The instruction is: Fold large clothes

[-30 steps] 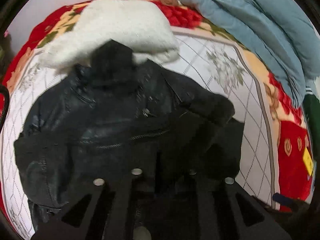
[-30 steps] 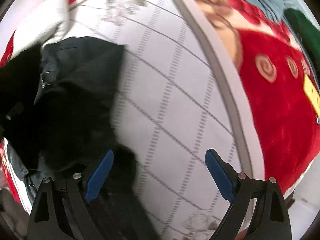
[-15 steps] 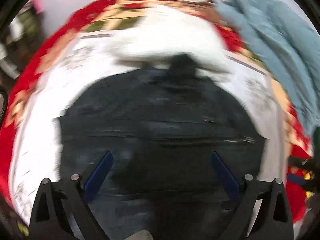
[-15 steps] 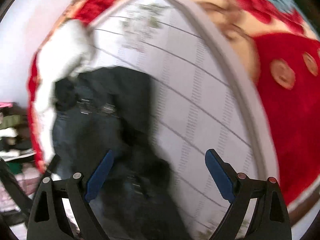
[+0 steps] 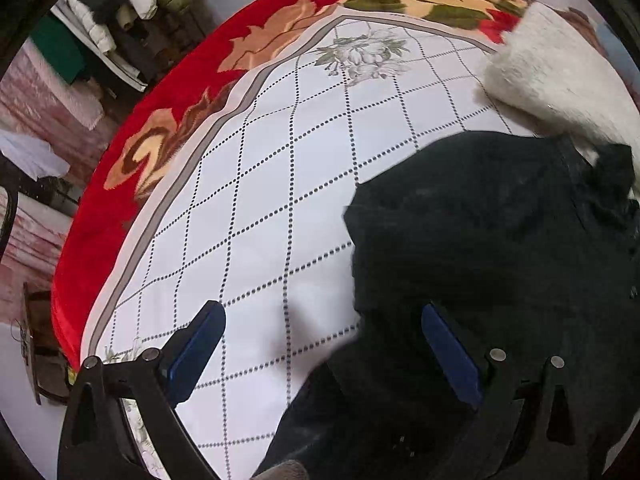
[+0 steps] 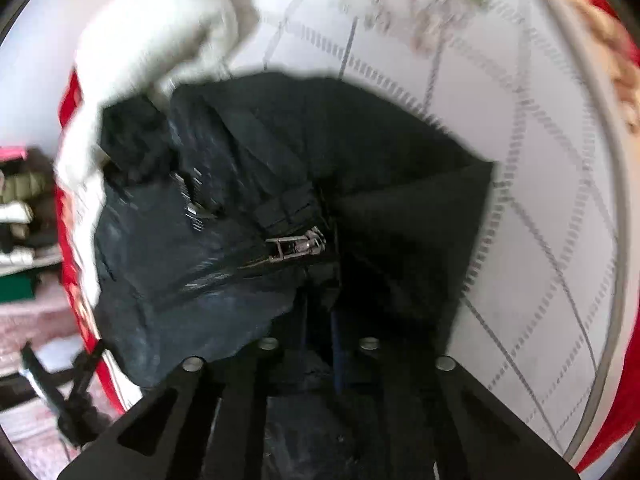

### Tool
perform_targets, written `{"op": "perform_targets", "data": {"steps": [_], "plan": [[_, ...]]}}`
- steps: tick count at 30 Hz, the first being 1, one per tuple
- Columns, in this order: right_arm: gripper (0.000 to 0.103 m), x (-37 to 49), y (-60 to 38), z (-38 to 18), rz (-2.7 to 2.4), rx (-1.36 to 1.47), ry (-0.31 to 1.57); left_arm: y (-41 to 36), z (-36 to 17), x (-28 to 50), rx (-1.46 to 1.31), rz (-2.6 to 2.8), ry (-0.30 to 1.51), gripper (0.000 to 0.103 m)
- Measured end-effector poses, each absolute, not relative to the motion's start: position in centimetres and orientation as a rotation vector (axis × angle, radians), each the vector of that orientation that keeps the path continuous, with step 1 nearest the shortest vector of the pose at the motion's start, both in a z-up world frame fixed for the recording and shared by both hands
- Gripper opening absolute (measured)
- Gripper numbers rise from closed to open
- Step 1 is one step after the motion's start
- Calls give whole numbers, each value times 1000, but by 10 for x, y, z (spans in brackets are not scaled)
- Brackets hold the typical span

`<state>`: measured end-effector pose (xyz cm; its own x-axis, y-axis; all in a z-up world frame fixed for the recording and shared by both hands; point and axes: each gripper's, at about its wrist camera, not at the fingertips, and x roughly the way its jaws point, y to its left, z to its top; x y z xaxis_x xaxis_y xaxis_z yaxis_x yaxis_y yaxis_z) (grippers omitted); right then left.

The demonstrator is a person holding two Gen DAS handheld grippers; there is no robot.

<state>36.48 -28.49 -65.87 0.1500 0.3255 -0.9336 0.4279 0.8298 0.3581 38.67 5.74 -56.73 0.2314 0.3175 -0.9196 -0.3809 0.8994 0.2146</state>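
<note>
A black leather jacket (image 5: 500,248) lies on a white quilted bed cover (image 5: 260,200). My left gripper (image 5: 324,352) is open and empty, hovering over the jacket's left edge, its right finger above the fabric. In the right wrist view the jacket (image 6: 224,248) fills the middle, with a metal zipper pull (image 6: 298,247) showing. My right gripper (image 6: 320,344) is shut on a fold of the jacket near the zipper.
A white fluffy garment (image 5: 560,76) lies beyond the jacket's collar, also in the right wrist view (image 6: 152,40). A red floral blanket (image 5: 160,92) edges the bed. Piled clothes (image 5: 112,12) stand past the bed's left side.
My left gripper opened, let go of the jacket and swung left. My right gripper moved from the bare cover onto the jacket and shut on it.
</note>
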Motion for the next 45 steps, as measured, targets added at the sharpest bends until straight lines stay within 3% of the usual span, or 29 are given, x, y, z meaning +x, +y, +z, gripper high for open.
{"op": "perform_targets", "data": {"steps": [3,6,13,16,18,20,26,28,33,41,43,45], "plan": [[7,348,-288,-645,-146,630,1429,64,-585,401,-83,463,1280,101],[8,345,-285,-668,-187,605,1502,67,-605,417,-73,451,1317,103],[12,367,-279,-703,-218,568,1603,70,-592,419,-53,374,1312,103],[29,362,-274,-678,-179,514,1595,58,-566,407,12,347,1293,103],[54,350,-266,-657,-159,444,1573,41,-552,393,45,306,1288,103],[63,335,-255,-647,-152,365,1602,25,-548,381,96,278,1287,103],[62,315,-227,-690,-98,175,1767,-32,-595,347,267,266,1354,103],[42,312,-234,-709,-139,169,1789,-34,-619,341,275,299,1392,103],[45,309,-254,-721,-113,321,1785,-33,-621,338,234,371,1348,103],[62,328,-263,-729,-30,353,1807,-30,-624,333,161,445,1295,103],[72,331,-262,-730,1,342,1795,-25,-624,333,123,459,1292,103],[98,337,-257,-735,44,362,1789,-22,-625,333,103,469,1282,103]]}}
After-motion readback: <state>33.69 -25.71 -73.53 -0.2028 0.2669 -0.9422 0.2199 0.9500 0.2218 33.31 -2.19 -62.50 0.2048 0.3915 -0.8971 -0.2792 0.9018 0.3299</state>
